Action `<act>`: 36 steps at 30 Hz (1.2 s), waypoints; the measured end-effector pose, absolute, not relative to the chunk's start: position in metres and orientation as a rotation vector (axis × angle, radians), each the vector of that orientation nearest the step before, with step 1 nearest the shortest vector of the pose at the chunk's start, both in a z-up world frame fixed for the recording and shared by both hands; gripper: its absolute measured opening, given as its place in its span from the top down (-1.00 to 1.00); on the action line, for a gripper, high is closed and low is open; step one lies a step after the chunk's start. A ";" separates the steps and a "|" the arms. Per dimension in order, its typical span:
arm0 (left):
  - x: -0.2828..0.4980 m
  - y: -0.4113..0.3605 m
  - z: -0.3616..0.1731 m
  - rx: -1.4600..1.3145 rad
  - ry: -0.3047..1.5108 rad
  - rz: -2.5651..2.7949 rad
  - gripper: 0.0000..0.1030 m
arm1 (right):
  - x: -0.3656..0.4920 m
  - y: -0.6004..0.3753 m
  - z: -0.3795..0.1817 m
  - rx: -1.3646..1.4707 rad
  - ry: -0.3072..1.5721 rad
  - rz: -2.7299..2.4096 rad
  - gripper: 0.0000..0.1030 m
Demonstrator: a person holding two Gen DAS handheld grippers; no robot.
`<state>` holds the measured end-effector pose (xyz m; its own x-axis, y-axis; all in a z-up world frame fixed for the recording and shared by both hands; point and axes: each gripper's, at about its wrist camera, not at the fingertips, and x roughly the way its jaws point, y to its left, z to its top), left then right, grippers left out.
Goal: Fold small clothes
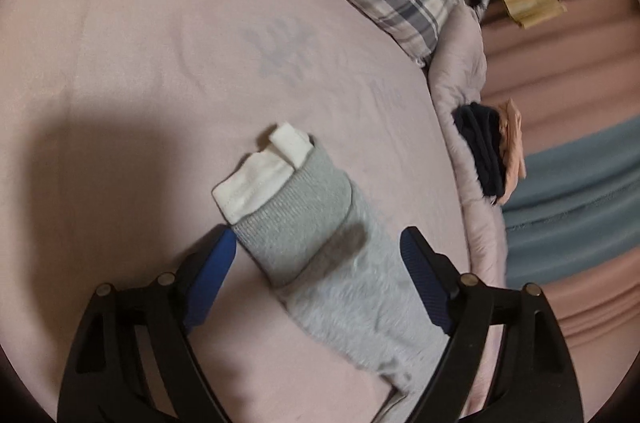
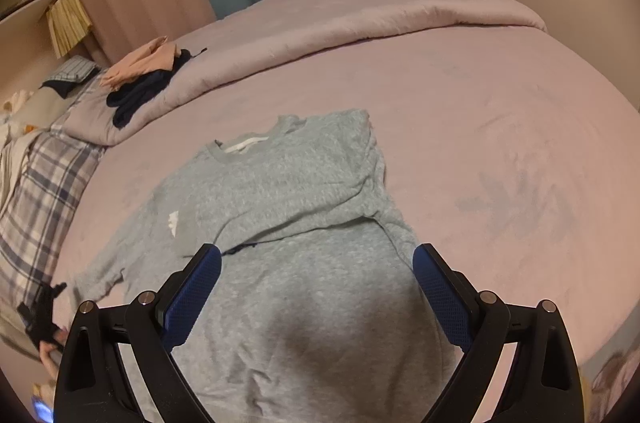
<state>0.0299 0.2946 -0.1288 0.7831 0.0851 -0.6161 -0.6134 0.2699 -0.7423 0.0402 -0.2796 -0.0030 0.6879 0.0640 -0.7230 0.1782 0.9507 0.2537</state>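
**Q:** Status on the left side?

**A:** My left gripper hangs over the end of a sleeve of the grey sweatshirt, fingers spread wide, one blue pad either side of the ribbed cuff, clamped on nothing. Whether the left pad touches the cuff edge I cannot tell. A white inner cuff pokes out past the grey rib. The sleeve lies straight across the pink bedsheet.

**Q:** And the right?

**A:** The right gripper hovers above the lower body of the same sweatshirt. Fingers apart, nothing between them but open air over fabric. The garment lies face up, white logo showing, collar pointing away from me, roughly mid-bed.

**Q:** How much is folded?

**A:** My judgement: early. One sleeve looks laid across the chest, making a diagonal ridge just beyond the right fingertips. The other sleeve runs out flat toward the plaid pillow. No fold in the body is visible.

**Q:** What remains?

**A:** Bring the outstretched sleeve in, then fold the body, probably hem toward collar, then set it aside.

**Q:** Other clothes?

**A:** A dark garment and a peach one sit piled on the rolled duvet at the bed's far edge. Whether they are finished or waiting, I cannot say; they look loosely heaped.
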 end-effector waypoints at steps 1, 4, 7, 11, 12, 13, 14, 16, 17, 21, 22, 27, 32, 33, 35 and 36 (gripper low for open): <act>0.033 0.297 -0.129 -1.214 0.514 0.498 -0.60 | 0.040 -0.280 -0.004 0.317 0.815 -0.065 -0.86; 0.041 0.301 -0.128 -1.179 0.526 0.528 0.10 | 0.041 -0.280 -0.006 0.325 0.819 -0.065 -0.86; 0.046 0.305 -0.133 -1.176 0.559 0.551 0.57 | 0.042 -0.279 -0.008 0.329 0.825 -0.056 -0.86; 0.043 0.294 -0.109 -1.116 0.507 0.537 0.75 | 0.044 -0.280 -0.010 0.328 0.832 -0.052 -0.86; 0.046 0.291 -0.101 -1.092 0.503 0.526 0.76 | 0.044 -0.281 -0.010 0.329 0.833 -0.055 -0.86; 0.049 0.287 -0.092 -1.073 0.503 0.507 0.77 | 0.045 -0.282 -0.010 0.333 0.832 -0.059 -0.86; 0.054 0.280 -0.080 -1.055 0.501 0.472 0.79 | 0.045 -0.282 -0.010 0.337 0.831 -0.061 -0.86; 0.063 0.270 -0.064 -1.028 0.490 0.418 0.82 | 0.045 -0.283 -0.010 0.342 0.829 -0.060 -0.86; 0.070 0.260 -0.051 -0.998 0.485 0.376 0.83 | 0.044 -0.283 -0.010 0.345 0.829 -0.058 -0.86; 0.092 0.228 -0.021 -0.910 0.506 0.291 0.83 | 0.042 -0.285 -0.012 0.353 0.830 -0.054 -0.86; 0.097 0.219 -0.015 -0.889 0.516 0.271 0.83 | 0.042 -0.286 -0.012 0.354 0.830 -0.055 -0.86; 0.118 0.169 0.009 -0.778 0.569 0.147 0.83 | 0.039 -0.288 -0.009 0.356 0.813 -0.057 -0.86; 0.132 0.117 0.022 -0.661 0.598 0.039 0.84 | 0.037 -0.294 -0.007 0.368 0.798 -0.066 -0.86; 0.136 0.110 0.023 -0.648 0.606 0.024 0.84 | 0.037 -0.295 -0.007 0.371 0.797 -0.067 -0.86; 0.144 0.087 0.022 -0.613 0.633 -0.022 0.84 | 0.037 -0.298 -0.008 0.377 0.796 -0.071 -0.86; 0.147 0.079 0.021 -0.599 0.641 -0.037 0.84 | 0.036 -0.300 -0.008 0.381 0.795 -0.073 -0.86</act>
<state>0.1474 0.0786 0.0213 0.8068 -0.2126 -0.5513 -0.1472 0.8312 -0.5361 0.0364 -0.2998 -0.0083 0.7014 0.0781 -0.7085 0.2058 0.9295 0.3062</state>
